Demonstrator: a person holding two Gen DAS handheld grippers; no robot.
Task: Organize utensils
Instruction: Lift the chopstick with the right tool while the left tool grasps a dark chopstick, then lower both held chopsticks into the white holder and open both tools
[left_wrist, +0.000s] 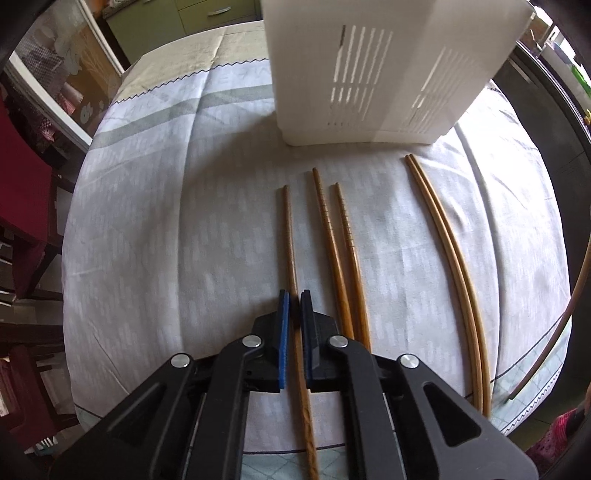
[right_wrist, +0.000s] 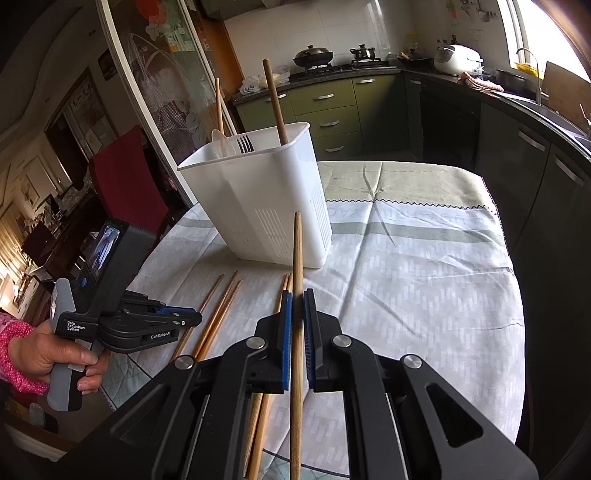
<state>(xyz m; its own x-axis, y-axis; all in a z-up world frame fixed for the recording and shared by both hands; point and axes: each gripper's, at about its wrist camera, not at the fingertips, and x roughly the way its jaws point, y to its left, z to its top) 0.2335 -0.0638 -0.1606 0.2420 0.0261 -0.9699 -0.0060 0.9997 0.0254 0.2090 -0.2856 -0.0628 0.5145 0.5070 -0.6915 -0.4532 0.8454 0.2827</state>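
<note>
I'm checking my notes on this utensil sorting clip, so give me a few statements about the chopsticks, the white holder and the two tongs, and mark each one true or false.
1. The right tongs grip a lifted chopstick clear of the tablecloth. True.
2. The white holder is empty. False: it holds a fork, a white spoon and standing chopsticks.
3. The left tongs have a single dark chopstick between their pads. True.
4. The white holder lies tipped on its side. False: it stands upright on the tablecloth.
5. A pale pair of chopsticks lies on the tablecloth. True.
</note>
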